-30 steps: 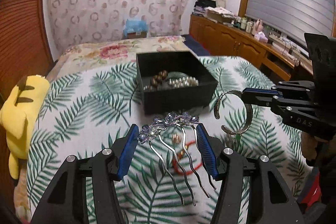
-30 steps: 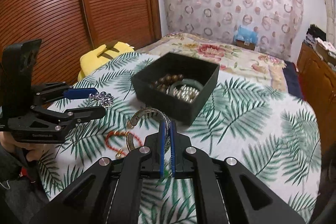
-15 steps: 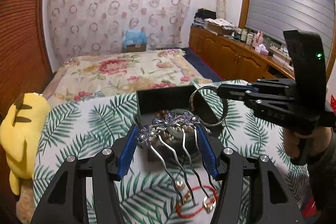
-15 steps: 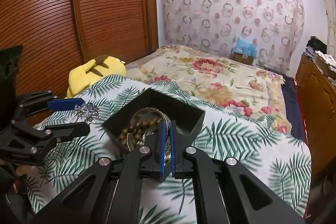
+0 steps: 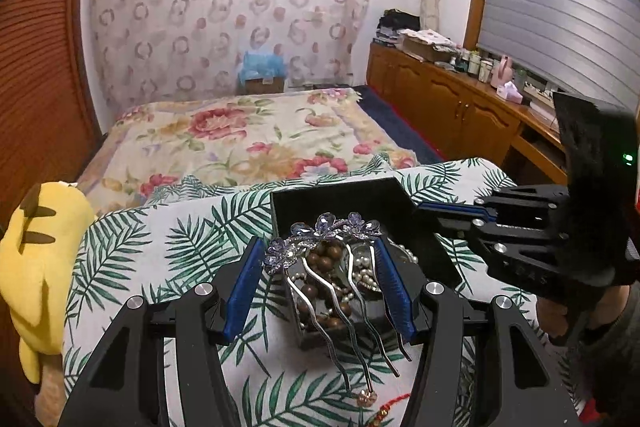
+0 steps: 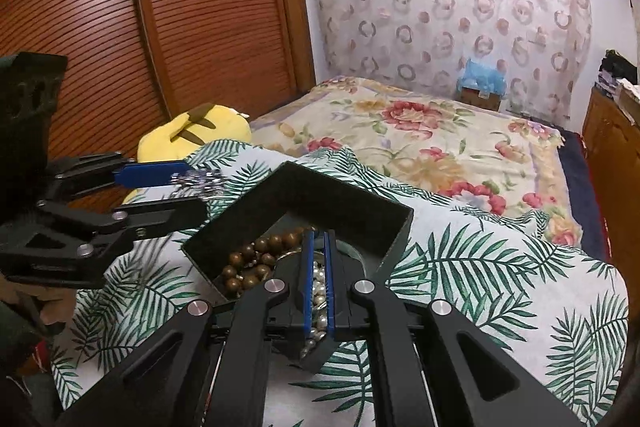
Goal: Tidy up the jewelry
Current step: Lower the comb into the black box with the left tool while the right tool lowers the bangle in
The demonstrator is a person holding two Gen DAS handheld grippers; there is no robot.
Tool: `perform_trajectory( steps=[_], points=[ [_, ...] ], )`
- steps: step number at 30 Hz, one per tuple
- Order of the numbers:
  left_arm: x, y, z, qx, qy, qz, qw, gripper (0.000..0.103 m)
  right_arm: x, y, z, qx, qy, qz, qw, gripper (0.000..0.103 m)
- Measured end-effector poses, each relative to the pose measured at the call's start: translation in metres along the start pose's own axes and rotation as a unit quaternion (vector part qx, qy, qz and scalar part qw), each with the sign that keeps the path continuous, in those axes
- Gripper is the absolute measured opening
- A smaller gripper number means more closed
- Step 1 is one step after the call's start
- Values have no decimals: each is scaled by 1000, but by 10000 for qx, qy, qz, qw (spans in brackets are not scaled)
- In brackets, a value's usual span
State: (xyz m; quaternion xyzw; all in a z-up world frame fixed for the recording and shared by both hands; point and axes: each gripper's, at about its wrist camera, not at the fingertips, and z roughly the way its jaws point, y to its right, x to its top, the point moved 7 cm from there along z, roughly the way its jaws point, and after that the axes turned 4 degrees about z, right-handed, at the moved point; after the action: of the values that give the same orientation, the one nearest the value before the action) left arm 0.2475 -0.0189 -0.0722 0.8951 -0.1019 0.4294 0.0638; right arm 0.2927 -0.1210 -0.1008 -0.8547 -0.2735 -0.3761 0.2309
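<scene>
My left gripper (image 5: 320, 259) is shut on a silver hair comb (image 5: 328, 231) with purple jewelled flowers and holds it over the black jewelry box (image 5: 344, 195). The box (image 6: 320, 195) holds brown wooden beads (image 6: 256, 259) and pearls (image 6: 318, 283). My right gripper (image 6: 318, 239) hangs over the box with its jaws slightly apart; no bangle shows between them. It also shows in the left wrist view (image 5: 448, 211) at the box's right edge. The left gripper with the comb shows in the right wrist view (image 6: 176, 187), left of the box.
The box stands on a palm-leaf cloth (image 6: 500, 267). A red cord bracelet with a gold charm (image 5: 380, 407) lies on the cloth near me. A yellow plush toy (image 5: 36, 259) sits at the left. A floral bed (image 5: 240, 139) and wooden cabinets (image 5: 460, 107) lie beyond.
Both grippers moved forward over the box. The silver bangle that the right gripper held is no longer between its jaws. The left gripper still holds the comb.
</scene>
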Motion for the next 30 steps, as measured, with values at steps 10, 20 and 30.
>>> perform_trajectory(
  steps=[10,20,30],
  points=[
    [11,7,25,-70,-129,153,9998,54,2,18,-15,-273,252,90,9993,6],
    [20,13,51,-46,-249,310,9992,54,-4,36,-13,-457,224,231,9984,6],
    [17,16,61,-56,-362,374,9986,54,-6,39,-12,-465,215,256,9984,6]
  ],
)
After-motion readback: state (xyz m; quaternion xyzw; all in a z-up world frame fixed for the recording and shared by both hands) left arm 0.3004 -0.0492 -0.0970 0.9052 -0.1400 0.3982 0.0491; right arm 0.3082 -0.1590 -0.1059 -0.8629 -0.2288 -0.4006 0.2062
